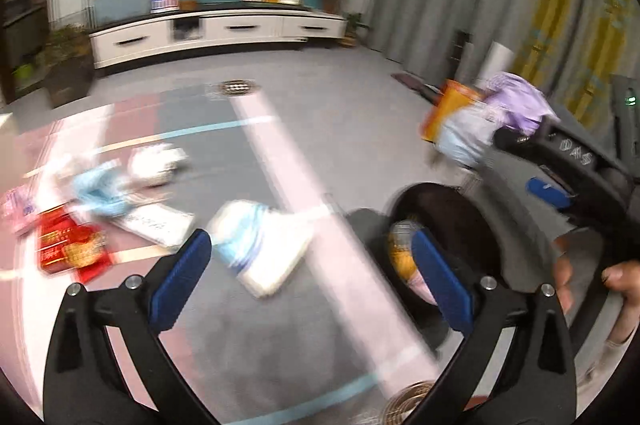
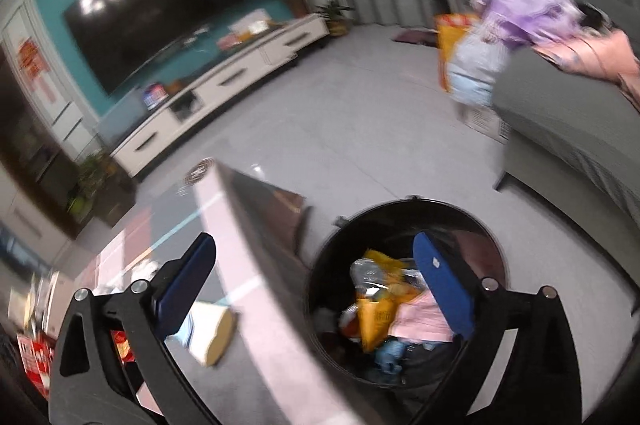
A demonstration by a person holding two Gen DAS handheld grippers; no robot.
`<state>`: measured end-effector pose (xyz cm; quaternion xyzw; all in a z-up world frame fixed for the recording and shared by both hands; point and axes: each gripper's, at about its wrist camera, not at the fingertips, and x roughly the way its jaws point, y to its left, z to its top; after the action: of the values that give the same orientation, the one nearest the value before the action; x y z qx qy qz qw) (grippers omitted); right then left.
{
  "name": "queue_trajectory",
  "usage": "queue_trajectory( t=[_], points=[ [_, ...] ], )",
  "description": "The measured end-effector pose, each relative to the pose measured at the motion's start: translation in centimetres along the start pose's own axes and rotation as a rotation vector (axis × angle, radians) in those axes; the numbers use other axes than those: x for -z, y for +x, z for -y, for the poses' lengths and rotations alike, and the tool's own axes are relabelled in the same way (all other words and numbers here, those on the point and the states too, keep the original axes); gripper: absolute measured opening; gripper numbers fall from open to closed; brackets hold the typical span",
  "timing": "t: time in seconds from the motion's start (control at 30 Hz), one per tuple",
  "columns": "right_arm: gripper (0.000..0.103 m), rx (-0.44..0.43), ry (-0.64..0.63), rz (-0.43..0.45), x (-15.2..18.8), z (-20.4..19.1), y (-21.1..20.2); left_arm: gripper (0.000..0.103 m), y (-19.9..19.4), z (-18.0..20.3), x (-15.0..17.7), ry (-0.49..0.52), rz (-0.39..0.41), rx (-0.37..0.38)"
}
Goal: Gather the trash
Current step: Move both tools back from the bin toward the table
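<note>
Trash lies scattered on the low table (image 1: 224, 337), left of the black bin (image 2: 400, 217): going left to right in the left wrist view, a red packet (image 1: 68, 245), a crumpled blue-and-white wrapper (image 1: 100, 191), a flat white sheet (image 1: 156, 223), a white wad (image 1: 156, 165), then a blue-and-white carton (image 1: 260, 245). Both claws stand wide with nothing between the pads: the left gripper (image 1: 308, 277) over the table, the right gripper (image 2: 316, 285) above the bin, which already holds yellow and pink wrappers (image 2: 380, 309).

Judging from this, the next pick is the carton, the nearest piece. It lies flat and tilted, its long axis running from upper left to lower right, so I would turn the wrist to set the pads across its short sides, come down square and close gently. Blur hides its exact edges.
</note>
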<state>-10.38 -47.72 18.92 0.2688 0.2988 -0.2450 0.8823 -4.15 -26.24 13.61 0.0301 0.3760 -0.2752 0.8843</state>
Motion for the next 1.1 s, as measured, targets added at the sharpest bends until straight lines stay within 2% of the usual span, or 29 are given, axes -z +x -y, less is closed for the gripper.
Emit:
queue_trajectory(
  t=[0.07, 0.1, 0.2, 0.3, 0.43, 0.5, 0.63, 0.7, 0.83, 1.1],
  points=[
    [0.100, -0.050, -0.055, 0.018, 0.8, -2.3, 0.4, 0.100, -0.9, -3.0, 1.1, -0.023, 0.018, -0.073],
    [0.100, -0.092, -0.099, 0.030, 1.6, -4.0, 1.1, 0.100, -1.4, -5.3, 1.9, -0.036, 0.025, -0.143],
    [0.100, -0.118, -0.197, -0.021, 4.0, -8.0, 3.2, 0.100, -1.8, -10.8, 4.1, -0.084, 0.005, -0.306],
    [0.100, -0.198, -0.295, -0.114, 7.4, -12.3, 5.8, 0.100, -2.1, -16.0, 6.1, -0.170, -0.009, -0.369],
    [0.100, -0.180, -0.363, -0.176, 10.9, -16.0, 8.3, 0.100, -1.8, -20.3, 8.1, -0.226, -0.038, -0.432],
    [0.100, -0.155, -0.425, -0.208, 12.9, -17.6, 9.4, 0.100, -1.3, -22.1, 9.2, -0.251, -0.066, -0.450],
    [0.100, -0.160, -0.537, -0.266, 15.8, -19.4, 10.1, 0.100, 0.1, -24.0, 10.8, -0.260, -0.125, -0.479],
    [0.100, -0.158, -0.572, -0.269, 16.6, -19.8, 10.1, 0.100, 0.7, -24.6, 11.2, -0.261, -0.139, -0.492],
    [0.100, -0.156, -0.578, -0.249, 16.7, -20.3, 10.0, 0.100, 1.0, -25.8, 11.8, -0.297, -0.145, -0.463],
    [0.100, -0.135, -0.541, -0.266, 16.7, -19.5, 10.5, 0.101, 1.3, -26.3, 11.8, -0.301, -0.145, -0.473]
  ],
)
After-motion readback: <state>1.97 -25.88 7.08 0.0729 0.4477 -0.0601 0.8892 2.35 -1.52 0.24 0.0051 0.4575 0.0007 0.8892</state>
